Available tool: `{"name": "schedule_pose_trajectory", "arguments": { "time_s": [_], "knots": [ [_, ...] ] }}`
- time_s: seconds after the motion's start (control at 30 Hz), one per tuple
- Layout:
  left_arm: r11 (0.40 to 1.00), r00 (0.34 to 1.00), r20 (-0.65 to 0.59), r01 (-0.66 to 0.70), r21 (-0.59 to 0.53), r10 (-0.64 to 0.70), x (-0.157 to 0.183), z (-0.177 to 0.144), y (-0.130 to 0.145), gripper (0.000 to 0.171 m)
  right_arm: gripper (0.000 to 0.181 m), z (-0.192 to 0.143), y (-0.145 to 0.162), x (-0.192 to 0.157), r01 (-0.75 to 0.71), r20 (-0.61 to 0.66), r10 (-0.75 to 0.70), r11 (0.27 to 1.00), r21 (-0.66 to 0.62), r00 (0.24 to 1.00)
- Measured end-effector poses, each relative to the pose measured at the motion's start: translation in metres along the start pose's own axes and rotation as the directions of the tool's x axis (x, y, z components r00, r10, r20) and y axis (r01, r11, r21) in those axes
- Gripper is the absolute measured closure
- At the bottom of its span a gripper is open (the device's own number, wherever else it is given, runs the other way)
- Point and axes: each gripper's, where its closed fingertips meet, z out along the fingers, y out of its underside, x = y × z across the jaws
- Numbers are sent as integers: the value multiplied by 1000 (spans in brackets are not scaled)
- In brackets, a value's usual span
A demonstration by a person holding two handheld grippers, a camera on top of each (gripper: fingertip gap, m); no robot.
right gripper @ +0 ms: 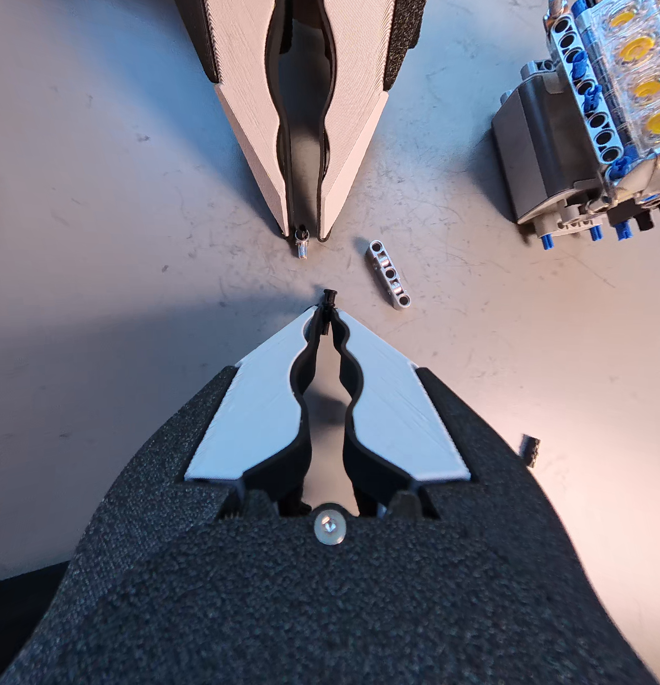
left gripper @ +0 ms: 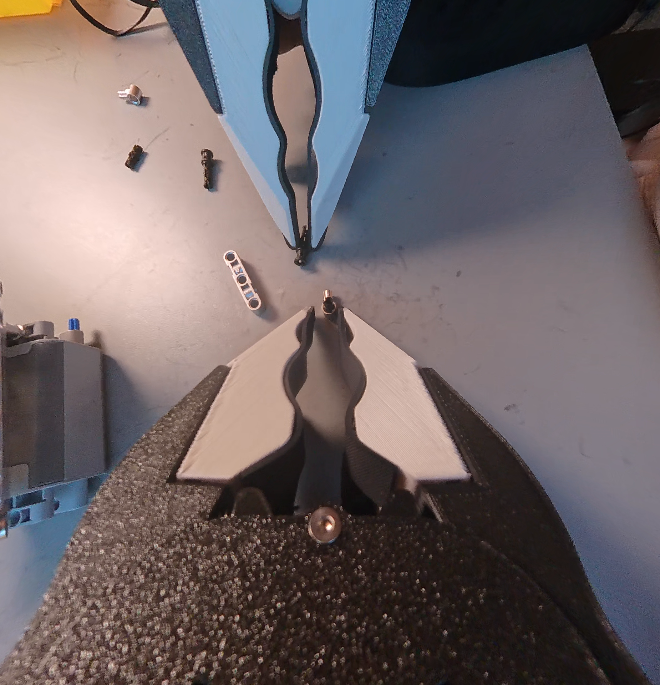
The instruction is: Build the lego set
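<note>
Facing tip to tip, the right hand-held gripper pinches a black pin, the left a grey pin.

The left tongs and right tongs point tip to tip, close together. Both sets are nearly closed, the left slightly wider.

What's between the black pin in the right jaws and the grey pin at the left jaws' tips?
Nothing visible: only bare table shows between the black pin and the grey pin. The grey bar with holes lies flat beside the gap, not in it.
</note>
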Motion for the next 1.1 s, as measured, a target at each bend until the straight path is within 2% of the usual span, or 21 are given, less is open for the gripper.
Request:
{"name": "schedule_pose_trajectory", "arguments": {
  "time_s": [0.6,1.1],
  "knots": [
    [1000,1000,17,-2,3,2,-2,3,-2,163,177,-5,5,-6,38,-14,-39,999,-29,999],
    [1000,1000,23,3,2,-3,-3,4,-3,165,177,5,-8,-13,52,-11,-52,999,-13,999]
  ]
}}
